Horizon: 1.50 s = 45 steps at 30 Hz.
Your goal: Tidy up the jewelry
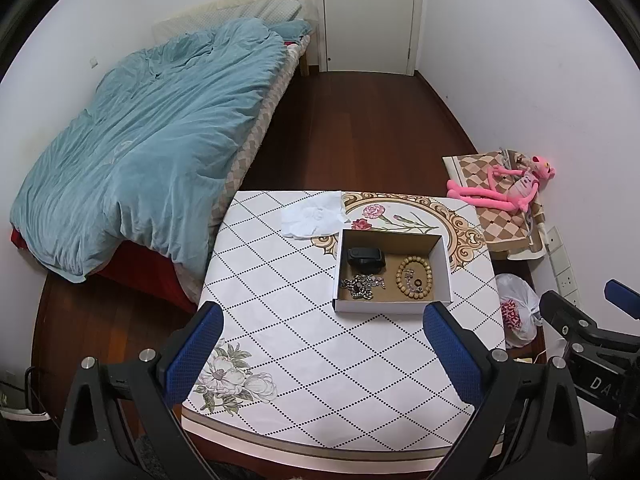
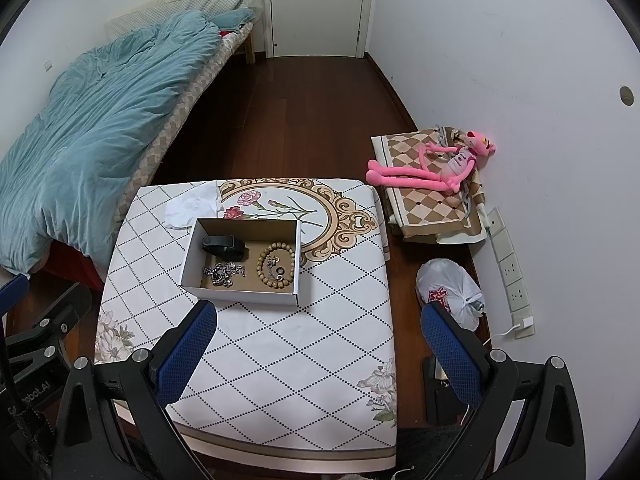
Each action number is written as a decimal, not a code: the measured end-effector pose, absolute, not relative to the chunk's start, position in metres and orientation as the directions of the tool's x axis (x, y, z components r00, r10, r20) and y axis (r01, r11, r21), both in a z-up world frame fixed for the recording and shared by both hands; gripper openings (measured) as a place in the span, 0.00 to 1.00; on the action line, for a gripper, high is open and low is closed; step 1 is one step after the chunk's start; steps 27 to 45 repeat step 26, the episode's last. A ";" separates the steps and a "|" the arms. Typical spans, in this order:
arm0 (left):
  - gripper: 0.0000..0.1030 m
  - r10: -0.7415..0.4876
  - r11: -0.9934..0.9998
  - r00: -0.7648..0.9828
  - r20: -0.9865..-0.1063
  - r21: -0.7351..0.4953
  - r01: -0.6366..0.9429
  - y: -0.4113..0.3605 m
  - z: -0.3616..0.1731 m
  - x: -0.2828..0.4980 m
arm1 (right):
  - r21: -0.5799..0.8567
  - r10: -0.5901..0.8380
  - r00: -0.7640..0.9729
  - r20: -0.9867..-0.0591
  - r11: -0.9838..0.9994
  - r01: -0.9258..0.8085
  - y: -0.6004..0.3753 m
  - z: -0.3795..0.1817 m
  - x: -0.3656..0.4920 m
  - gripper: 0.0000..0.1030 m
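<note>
Nearest the cameras, both tools hang above the near edge of the table with nothing between their blue pads: the left gripper has its fingers spread wide apart, and the right gripper is spread just as wide and empty. Beyond them, on the diamond-patterned tablecloth, sits the open cardboard box, and all the jewelry lies inside it. A silver chain is heaped at the near left of the box floor, a wooden bead bracelet lies on the right with a small dark ring and some small metal pieces inside its loop, and a black band rests toward the back left. Just behind the box a crumpled white tissue lies on the cloth. Farther off, a blue duvet covers the bed on the left, a pink plush toy lies on a low stand to the right, and a white door closes the far wall
</note>
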<state>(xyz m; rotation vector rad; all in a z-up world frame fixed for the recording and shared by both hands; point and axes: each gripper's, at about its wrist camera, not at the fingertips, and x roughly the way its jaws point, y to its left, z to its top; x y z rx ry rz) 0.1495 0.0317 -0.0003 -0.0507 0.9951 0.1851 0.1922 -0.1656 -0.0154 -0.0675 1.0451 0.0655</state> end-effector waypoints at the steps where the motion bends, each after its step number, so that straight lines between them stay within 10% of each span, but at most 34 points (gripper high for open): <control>1: 0.99 0.131 0.983 0.530 -0.838 0.042 -0.177 0.032 0.000 0.150 | -0.024 0.022 0.500 -0.866 0.996 -0.086 -0.166 -0.016 0.192 1.00; 45: 0.99 0.124 0.982 0.532 -0.837 0.025 -0.189 0.029 0.001 0.146 | -0.024 0.022 0.498 -0.867 0.996 -0.086 -0.168 -0.013 0.191 1.00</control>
